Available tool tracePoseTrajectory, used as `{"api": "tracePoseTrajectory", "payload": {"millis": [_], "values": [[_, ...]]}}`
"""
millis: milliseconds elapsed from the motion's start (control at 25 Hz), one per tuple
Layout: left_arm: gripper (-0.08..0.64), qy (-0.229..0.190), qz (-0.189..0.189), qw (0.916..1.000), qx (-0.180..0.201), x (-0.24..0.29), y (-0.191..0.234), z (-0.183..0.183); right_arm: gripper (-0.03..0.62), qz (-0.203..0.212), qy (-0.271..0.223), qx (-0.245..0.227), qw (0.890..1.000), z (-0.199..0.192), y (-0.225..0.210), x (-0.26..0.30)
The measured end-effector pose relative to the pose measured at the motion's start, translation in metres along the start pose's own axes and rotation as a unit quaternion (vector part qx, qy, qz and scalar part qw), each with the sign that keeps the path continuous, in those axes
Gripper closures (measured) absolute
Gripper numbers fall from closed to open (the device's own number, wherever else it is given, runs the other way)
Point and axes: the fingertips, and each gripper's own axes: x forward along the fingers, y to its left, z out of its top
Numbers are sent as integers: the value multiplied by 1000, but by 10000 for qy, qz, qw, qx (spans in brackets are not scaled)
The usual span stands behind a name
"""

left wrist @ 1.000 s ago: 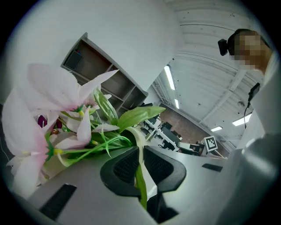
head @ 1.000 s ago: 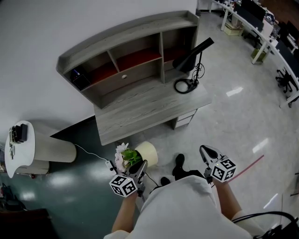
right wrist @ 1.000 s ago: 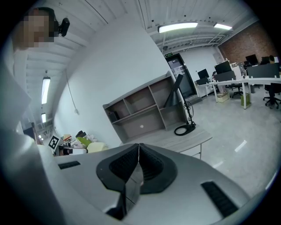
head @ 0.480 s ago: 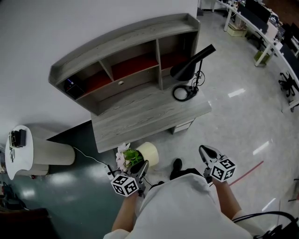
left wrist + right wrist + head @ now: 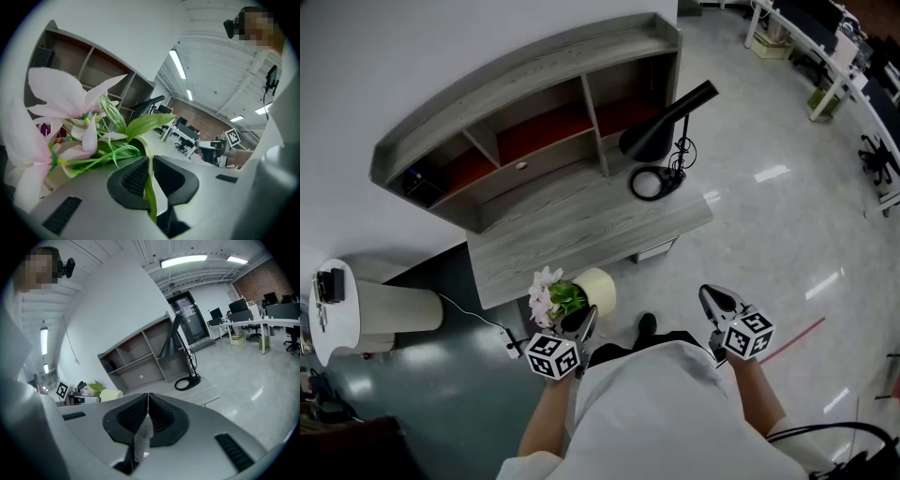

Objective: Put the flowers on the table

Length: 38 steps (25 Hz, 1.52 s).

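Note:
A cream flower pot (image 5: 596, 289) with pink flowers (image 5: 546, 292) and green leaves hangs just in front of the grey wooden table (image 5: 572, 227), near its front edge. My left gripper (image 5: 581, 324) is shut on the pot's rim. In the left gripper view the thin rim and a leaf sit between the jaws of the left gripper (image 5: 151, 164), and the flowers (image 5: 70, 117) fill the left side. My right gripper (image 5: 713, 299) is off to the right over the floor. In its own view the right gripper (image 5: 148, 402) is shut, with nothing in it.
The table carries a shelf unit (image 5: 525, 103) at the back and a black desk lamp (image 5: 661, 131) with a round base at its right end. A white round stand (image 5: 333, 305) stands at the left on dark floor. Office desks (image 5: 825, 47) are far right.
Both grippers have moved forward toward the table, the left one carrying the pot. The table now lies closer and further left in the head view.

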Motion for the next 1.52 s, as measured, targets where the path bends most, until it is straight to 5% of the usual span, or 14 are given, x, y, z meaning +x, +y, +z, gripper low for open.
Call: {"api": "tracePoseTrajectory", "payload": {"millis": [880,1320,1520], "values": [[511,802,-290,9909,1037,105,28,47,572,-637,-285,554,9960,20,-47,12],[511,1784,-777,9636,1833,179,64,33,572,-1292,-454,827,9871,37,-62,26],[511,2185,-979,9429,2314,206,77,27,572,-1610,-523,955,9809,43,-66,31]]}}
